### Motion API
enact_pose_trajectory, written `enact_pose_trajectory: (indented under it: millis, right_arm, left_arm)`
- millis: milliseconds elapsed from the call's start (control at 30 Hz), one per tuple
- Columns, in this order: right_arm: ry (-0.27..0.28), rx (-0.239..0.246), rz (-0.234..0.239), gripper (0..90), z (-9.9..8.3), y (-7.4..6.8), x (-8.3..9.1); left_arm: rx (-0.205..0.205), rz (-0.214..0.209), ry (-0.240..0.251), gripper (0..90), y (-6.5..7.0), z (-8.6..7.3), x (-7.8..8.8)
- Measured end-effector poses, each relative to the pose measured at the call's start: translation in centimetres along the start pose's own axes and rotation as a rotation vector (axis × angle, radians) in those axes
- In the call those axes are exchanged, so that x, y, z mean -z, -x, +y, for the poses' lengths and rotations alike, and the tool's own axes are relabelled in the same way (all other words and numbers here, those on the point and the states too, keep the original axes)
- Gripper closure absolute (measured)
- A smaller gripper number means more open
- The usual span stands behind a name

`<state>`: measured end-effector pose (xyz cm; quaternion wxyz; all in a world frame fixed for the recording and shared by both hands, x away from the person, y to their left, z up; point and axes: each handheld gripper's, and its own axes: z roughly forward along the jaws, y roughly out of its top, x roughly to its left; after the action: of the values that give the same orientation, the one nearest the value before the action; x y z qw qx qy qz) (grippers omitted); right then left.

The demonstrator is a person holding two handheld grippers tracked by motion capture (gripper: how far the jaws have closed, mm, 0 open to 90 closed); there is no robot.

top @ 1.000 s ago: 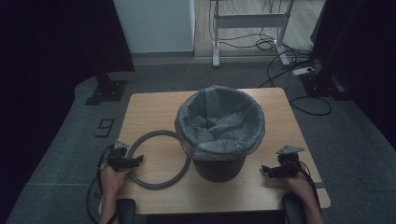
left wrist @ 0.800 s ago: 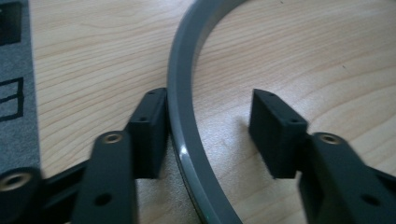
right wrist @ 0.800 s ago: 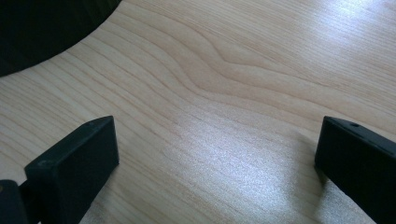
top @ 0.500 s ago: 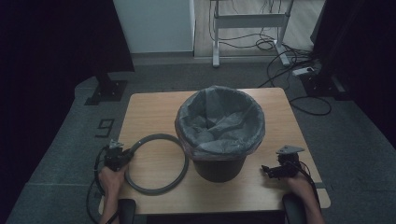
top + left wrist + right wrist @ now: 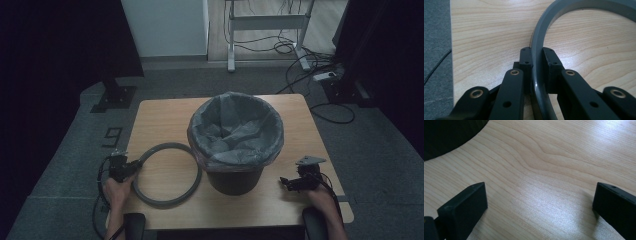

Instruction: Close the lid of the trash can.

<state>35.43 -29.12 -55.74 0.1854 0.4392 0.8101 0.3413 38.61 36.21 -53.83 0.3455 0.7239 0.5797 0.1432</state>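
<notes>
My left gripper (image 5: pixel 131 166) has just been closing, and its jaws now clamp the near-left arc of the flat grey plastic ring (image 5: pixel 167 174), one pad on the outer edge and one on the inner, as the left gripper view (image 5: pixel 537 62) shows. The ring lies flat on the pale wooden table (image 5: pixel 165 115), its left edge near the table's left edge, its right arc just beside the black bucket lined with a grey plastic bag (image 5: pixel 235 135). Open wood stretches on the far-left of the ring. My right gripper (image 5: pixel 286 183) rests on the near-right part of the table, jaws wide with bare wood between them (image 5: pixel 540 202), near the bucket's base and close to the table's near edge.
</notes>
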Motion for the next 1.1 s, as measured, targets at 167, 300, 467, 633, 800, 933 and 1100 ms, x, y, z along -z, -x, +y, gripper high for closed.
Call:
enact_pose_trajectory:
  millis: [167,300,467,633,800,933,1100]
  right_arm:
    - [0.000,0.000,0.000,0.0,0.0,0.0,0.0]
    - [0.000,0.000,0.000,0.0,0.0,0.0,0.0]
    - [0.000,0.000,0.000,0.0,0.0,0.0,0.0]
    - [0.000,0.001,0.000,0.0,0.0,0.0,0.0]
    - [0.000,0.001,0.000,0.0,0.0,0.0,0.0]
    - [-0.001,0.001,0.000,0.0,0.0,0.0,0.0]
    - [-0.002,0.001,0.000,0.0,0.0,0.0,0.0]
  left_arm:
    - [0.001,-0.020,0.004,79.8,0.0,1.1,1.0]
    - [-0.006,-0.028,0.005,79.7,0.1,2.1,2.0]
    - [-0.007,-0.040,-0.007,79.8,0.0,3.1,3.0]
    - [-0.003,-0.056,-0.009,79.7,0.0,4.2,4.1]
    - [-0.008,-0.063,-0.013,79.7,0.1,5.4,5.4]
    - [-0.007,-0.070,-0.019,79.7,0.1,6.4,6.4]
    - [-0.006,-0.071,-0.028,79.6,0.1,7.6,7.6]
